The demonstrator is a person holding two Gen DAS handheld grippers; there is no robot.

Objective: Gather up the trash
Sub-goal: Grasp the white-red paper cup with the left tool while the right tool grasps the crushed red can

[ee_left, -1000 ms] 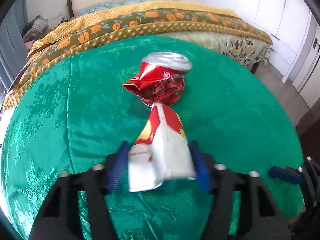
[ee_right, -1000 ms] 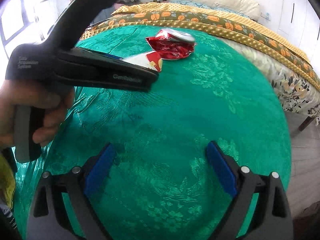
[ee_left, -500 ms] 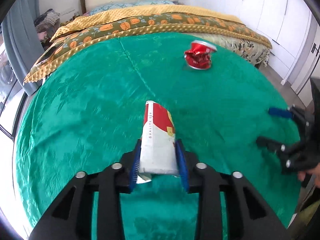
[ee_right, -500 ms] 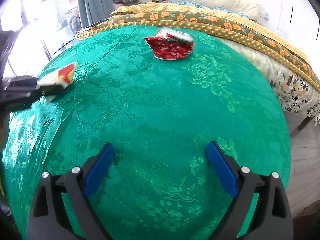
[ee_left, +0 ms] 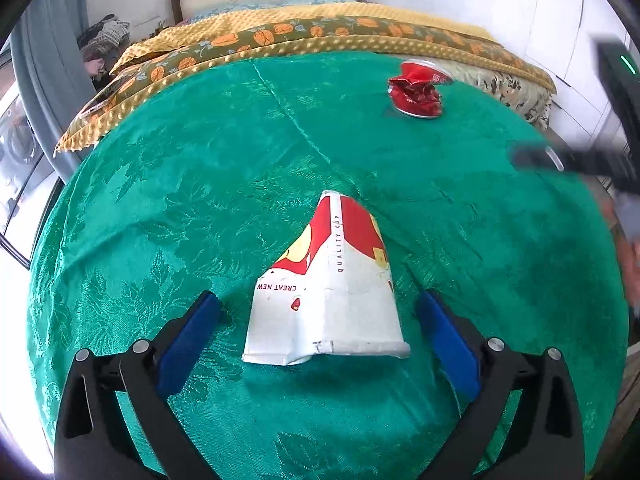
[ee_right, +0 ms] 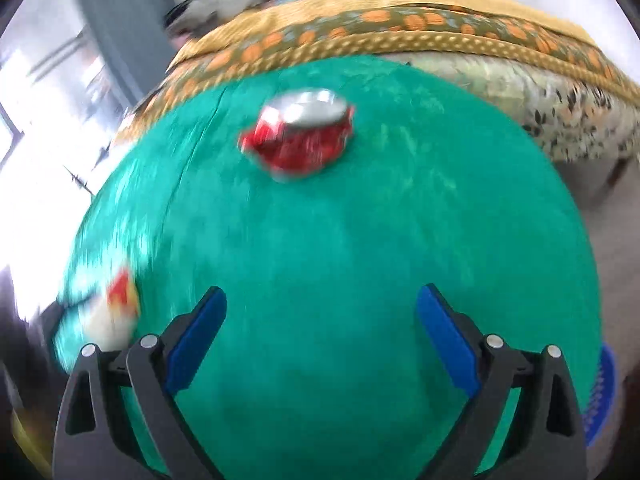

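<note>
2 pieces of trash show on the green tablecloth (ee_left: 168, 184), and neither is being held, so the collecting looks far from finished. The flattened paper cup (ee_left: 326, 284) lies on the cloth between the fingers of the left gripper (ee_left: 318, 332), whose jaws stand wide apart with clear gaps on both sides of the cup, touching nothing. The crushed red can (ee_left: 418, 88) sits well away from it, near the far edge of the table on the side toward the bed (ee_left: 320, 28). The right gripper (ee_right: 320, 330) is also spread wide and empty; its view is smeared, but the can (ee_right: 298, 132) lies ahead of it, well apart from the fingers, and the cup (ee_right: 114, 312) shows as a blur at the lower left. No bin or bag can be made out for certain, so where the trash should end up cannot be told. Both items appear left to gather.
</note>
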